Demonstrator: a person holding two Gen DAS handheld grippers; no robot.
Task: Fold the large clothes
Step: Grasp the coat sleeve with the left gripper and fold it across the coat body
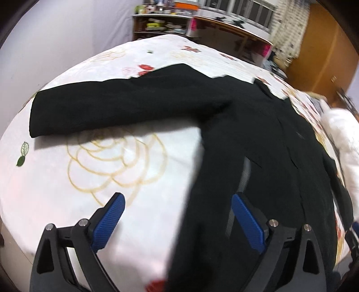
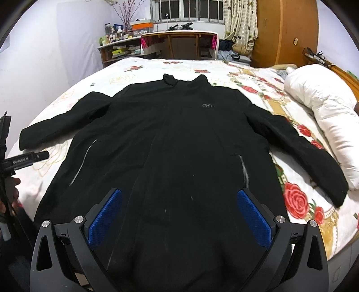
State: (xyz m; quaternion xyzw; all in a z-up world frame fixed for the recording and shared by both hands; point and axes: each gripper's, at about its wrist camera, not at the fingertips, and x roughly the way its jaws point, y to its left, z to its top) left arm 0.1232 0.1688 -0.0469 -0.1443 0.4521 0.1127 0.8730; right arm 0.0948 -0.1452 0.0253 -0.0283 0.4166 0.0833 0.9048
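The left gripper [image 1: 178, 200] pointed steeply down at the bed [image 1: 112, 157], its blue-padded fingers [image 1: 107, 222] spread wide with nothing pinched; the hem side of the black jacket [image 1: 224, 116] lay under the gap, toward the right finger. In the right wrist view the same tool showed at the left edge as a dark frame with a printed label, a person's hand [image 2: 13, 191] behind it.

The right gripper [image 2: 179, 197] also tilted down, its fingers [image 2: 255, 220] standing wide apart above the lower middle of the jacket's front, gripping nothing.

The jacket lay flat, front up, across the flowered bedsheet [image 2: 298, 202], collar toward the top of the frame and both sleeves stretched out to lower left and lower right. A small grey logo [image 2: 208, 105] sat on the chest, and grey pocket zips ran down either side.

A white pillow [image 2: 323, 121] rested at the right edge, just beside the right-hand sleeve end. Past the bed, at the top, stood a wooden desk [image 2: 179, 42], cluttered shelves [image 2: 119, 49] at upper left, a barred window, patterned curtains [image 2: 240, 20] and a wooden wardrobe [image 2: 287, 31] at upper right.
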